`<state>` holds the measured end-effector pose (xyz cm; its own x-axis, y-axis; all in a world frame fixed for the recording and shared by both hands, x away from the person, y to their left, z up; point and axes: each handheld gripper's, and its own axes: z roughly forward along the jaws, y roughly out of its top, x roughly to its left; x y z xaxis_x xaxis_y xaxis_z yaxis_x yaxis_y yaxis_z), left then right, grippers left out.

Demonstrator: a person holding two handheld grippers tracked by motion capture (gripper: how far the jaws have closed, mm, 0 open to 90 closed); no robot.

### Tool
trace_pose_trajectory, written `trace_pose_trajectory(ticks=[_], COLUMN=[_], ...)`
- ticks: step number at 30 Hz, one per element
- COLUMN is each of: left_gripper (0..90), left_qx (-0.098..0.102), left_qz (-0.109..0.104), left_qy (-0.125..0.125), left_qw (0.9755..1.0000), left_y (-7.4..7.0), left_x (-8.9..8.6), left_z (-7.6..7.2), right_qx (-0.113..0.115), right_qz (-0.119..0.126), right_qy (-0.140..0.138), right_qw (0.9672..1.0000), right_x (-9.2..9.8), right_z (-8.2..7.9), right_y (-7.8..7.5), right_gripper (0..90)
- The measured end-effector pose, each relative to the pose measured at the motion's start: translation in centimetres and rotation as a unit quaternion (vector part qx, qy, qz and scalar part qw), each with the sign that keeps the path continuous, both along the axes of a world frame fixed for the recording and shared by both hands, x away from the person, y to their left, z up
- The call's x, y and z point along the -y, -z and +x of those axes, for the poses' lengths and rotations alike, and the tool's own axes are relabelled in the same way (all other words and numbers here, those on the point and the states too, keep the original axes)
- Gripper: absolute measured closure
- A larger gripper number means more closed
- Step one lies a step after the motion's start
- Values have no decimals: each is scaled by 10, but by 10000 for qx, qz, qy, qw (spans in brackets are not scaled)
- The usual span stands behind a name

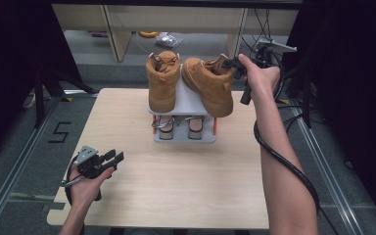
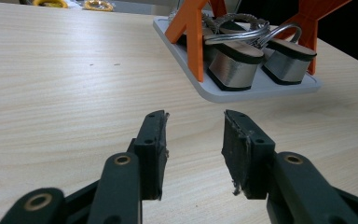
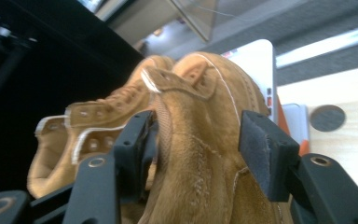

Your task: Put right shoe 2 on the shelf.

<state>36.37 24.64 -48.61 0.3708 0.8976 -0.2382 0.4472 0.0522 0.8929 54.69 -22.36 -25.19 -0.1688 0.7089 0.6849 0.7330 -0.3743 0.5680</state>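
Two tan suede boots stand on the top shelf of a small grey rack point(image 1: 192, 100) at the table's far middle: the left boot point(image 1: 163, 83) and the right boot point(image 1: 209, 85). My right gripper point(image 1: 235, 63) reaches the right boot's collar from the right. In the right gripper view its jaws straddle the collar point(image 3: 200, 116), and the pads stand slightly off the suede, so the right gripper point(image 3: 196, 140) is open. My left gripper point(image 1: 115, 156) rests low at the table's near left, open and holding nothing point(image 2: 193, 135). It points toward the rack's bottom shelf.
A pair of silver-sided shoes point(image 2: 235, 65) sits on the rack's bottom shelf between orange struts point(image 2: 191, 28). The wooden table point(image 1: 176, 186) spreads in front of the rack. Beyond it are pale shelving, a yellow object point(image 1: 148, 34) on the floor and dark frames on both sides.
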Motion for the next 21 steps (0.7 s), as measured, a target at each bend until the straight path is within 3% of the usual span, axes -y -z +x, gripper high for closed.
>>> trace_pose_trajectory(ticks=[2,5,7,10,12,13,16,17,18,19,21], left_gripper=[590,587,586,583,583,586,590,592,594,595,597], left_qx=[-17,-7,-1,28,35,58,83,81,81,55,80], left_qz=[49,40,41,50,67,68,68,79,79,97,76], left_qy=[-34,-41,-38,-25,-26,-38,-63,-123,-123,-134,-137], left_qw=[10000,10000,10000,10000,10000,10000,9999,9999,9999,9998,9998], left_y=[-1,0,-1,-1,-1,-2,-2,-3,-3,-3,-2], left_x=[0,0,1,1,1,1,0,-1,-1,-1,-2], left_z=[-1,-1,-2,-2,-2,-3,-3,-3,-3,-3,-3], right_qx=[224,181,167,103,45,-92,-192,-230,-230,-303,-332], right_qz=[-7,121,28,-4,-32,-171,-363,-712,-712,-808,-947], right_qy=[76,99,134,162,141,43,-28,-192,-192,-331,-428], right_qw=[9997,9997,9998,9998,9999,9998,9992,9970,9970,9957,9940], right_x=[11,21,25,42,44,48,51,52,52,50,50], right_z=[-5,-13,-15,-25,-26,-29,-31,-33,-33,-36,-38], right_y=[-5,-9,-9,-4,-2,6,17,31,31,47,54], right_gripper=[444,467,484,614,631,703,773,831,831,871,888])
